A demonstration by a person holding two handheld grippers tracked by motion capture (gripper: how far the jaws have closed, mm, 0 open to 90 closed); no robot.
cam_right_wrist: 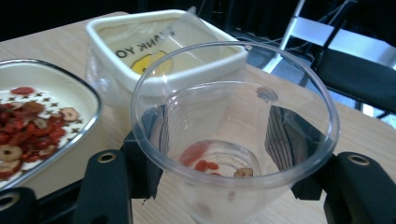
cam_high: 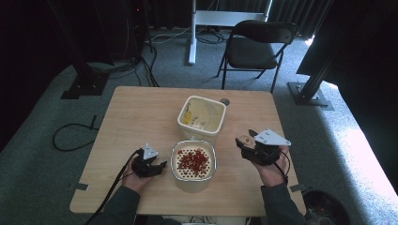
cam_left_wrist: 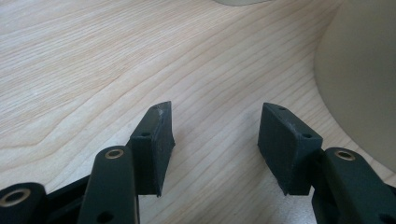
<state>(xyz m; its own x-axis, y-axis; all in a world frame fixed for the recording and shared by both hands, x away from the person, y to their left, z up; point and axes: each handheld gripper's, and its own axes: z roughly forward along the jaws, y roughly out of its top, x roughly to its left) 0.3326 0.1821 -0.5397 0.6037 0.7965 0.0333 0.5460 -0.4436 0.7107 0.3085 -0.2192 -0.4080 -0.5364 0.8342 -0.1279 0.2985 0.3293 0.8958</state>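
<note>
A cream bin (cam_high: 193, 164) with a perforated tray of red dried fruit pieces (cam_high: 192, 161) stands at the table's near middle; the fruit (cam_right_wrist: 23, 126) lies left of the cup in the right gripper view. My right gripper (cam_high: 245, 143) is shut on a clear plastic cup (cam_right_wrist: 233, 135), upright, with a few red bits at its bottom. It sits right of the bin. My left gripper (cam_high: 159, 166) rests low on the table just left of the bin, jaws open and empty (cam_left_wrist: 215, 135). The bin's cream wall (cam_left_wrist: 364, 84) is at the right of that view.
A second cream container (cam_high: 202, 117) with a yellow print inside stands behind the bin (cam_right_wrist: 163, 51). The wooden table (cam_high: 136, 117) has bare room at left and back. A black folding chair (cam_high: 256, 44) stands beyond the table. A dark bucket (cam_high: 326, 208) sits on the floor at right.
</note>
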